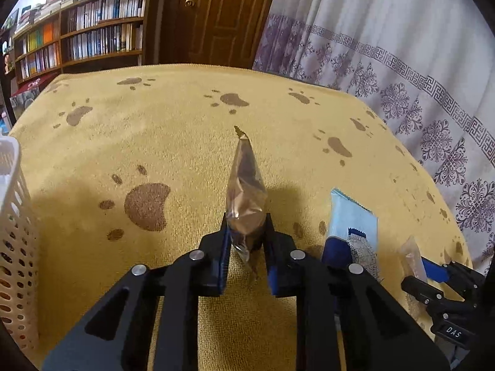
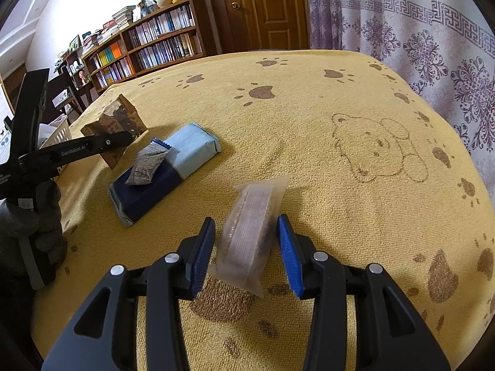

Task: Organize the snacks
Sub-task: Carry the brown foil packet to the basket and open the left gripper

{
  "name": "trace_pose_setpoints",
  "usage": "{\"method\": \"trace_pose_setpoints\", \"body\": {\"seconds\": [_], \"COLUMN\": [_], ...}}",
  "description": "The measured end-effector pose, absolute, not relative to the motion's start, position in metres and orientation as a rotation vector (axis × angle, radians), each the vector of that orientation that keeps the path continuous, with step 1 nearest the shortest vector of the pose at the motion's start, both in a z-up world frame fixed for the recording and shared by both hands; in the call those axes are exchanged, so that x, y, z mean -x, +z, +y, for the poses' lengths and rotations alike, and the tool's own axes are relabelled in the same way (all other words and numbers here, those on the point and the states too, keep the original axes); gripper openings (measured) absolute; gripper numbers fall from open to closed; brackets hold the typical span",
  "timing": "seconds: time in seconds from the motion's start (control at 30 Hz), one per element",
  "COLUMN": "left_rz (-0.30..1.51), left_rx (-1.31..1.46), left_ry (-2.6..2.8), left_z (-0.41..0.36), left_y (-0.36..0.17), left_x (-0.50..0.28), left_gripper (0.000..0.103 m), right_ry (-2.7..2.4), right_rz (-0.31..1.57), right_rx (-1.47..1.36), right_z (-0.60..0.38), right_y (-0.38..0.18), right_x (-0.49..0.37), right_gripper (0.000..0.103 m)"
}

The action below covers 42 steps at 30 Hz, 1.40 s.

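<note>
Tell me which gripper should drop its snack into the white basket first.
Left. The left gripper is already shut on the brown packet, with the white basket beside it. The right gripper is open around the clear packet.

We see a brown foil snack packet (image 1: 246, 198) raised edge-on above the table. A blue-and-pale-blue pack (image 2: 168, 168) lies flat, a small patterned sachet (image 2: 148, 167) resting on it. Nearby, a clear-wrapped biscuit packet (image 2: 252, 235) stands tilted.
</note>
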<state>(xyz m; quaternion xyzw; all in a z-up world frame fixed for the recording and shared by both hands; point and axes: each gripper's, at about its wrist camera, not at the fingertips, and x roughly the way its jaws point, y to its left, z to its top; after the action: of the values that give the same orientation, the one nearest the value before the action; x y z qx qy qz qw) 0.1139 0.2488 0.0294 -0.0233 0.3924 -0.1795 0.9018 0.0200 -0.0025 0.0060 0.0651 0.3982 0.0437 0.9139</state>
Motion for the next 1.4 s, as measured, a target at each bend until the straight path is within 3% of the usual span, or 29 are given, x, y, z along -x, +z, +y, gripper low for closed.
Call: {"method": "trace_pose_setpoints", "body": {"seconds": [0.43, 1.13, 1.23, 1.3, 1.4], "left_rz": [0.660, 0.536, 0.565, 0.581, 0.579], "left_rx": [0.043, 0.106, 0.128, 0.154, 0.183], "left_ry": [-0.332, -0.006, 0.026, 0.060, 0.084], "left_z": [0.266, 0.403, 0.416, 0.426, 0.437], "left_y": [0.081, 0.138, 0.132, 0.128, 0.128], "left_x": [-0.073, -0.021, -0.029, -0.032, -0.034], "left_gripper": [0.019, 0.020, 0.034, 0.060, 0.062], "right_ry": [0.090, 0.085, 0.085, 0.085, 0.084], "right_rz": [0.820, 0.821, 0.821, 0.821, 0.821], "right_rx": [-0.134, -0.125, -0.125, -0.125, -0.124], "right_z": [-0.002, -0.003, -0.003, -0.002, -0.002], "right_y": [0.006, 0.007, 0.007, 0.007, 0.006], "right_x": [-0.020, -0.020, -0.020, -0.020, -0.020], "right_gripper": [0.042, 0.042, 0.042, 0.042, 0.042]}}
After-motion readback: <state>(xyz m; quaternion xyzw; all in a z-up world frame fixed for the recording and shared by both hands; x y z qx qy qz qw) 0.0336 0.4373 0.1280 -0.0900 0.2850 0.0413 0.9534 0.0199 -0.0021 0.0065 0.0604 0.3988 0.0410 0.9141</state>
